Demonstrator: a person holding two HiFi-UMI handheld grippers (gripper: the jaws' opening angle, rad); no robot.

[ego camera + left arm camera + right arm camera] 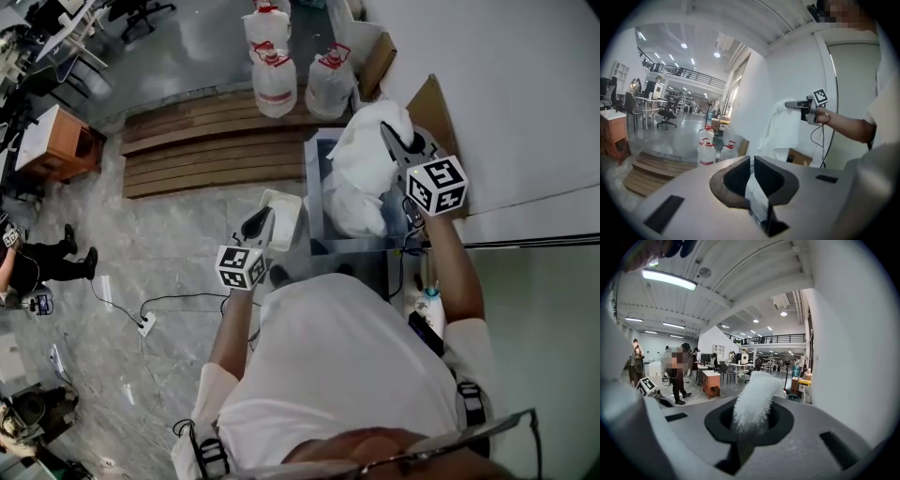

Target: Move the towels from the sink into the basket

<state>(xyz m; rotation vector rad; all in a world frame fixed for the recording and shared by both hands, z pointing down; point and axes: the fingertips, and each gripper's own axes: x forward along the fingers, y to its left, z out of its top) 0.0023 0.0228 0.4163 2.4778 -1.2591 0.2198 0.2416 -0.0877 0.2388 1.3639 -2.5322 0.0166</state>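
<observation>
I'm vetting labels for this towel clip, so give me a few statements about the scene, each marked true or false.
1. The right gripper is shut on a white towel. True.
2. That towel lies flat on the floor. False: it hangs in the air over the grey sink.
3. White jugs with red labels stand beyond the wooden boards. True.
4. The left gripper has its jaws wide apart. False: they are nearly together, with a white edge between them, apparently the rim of the white basket.
</observation>
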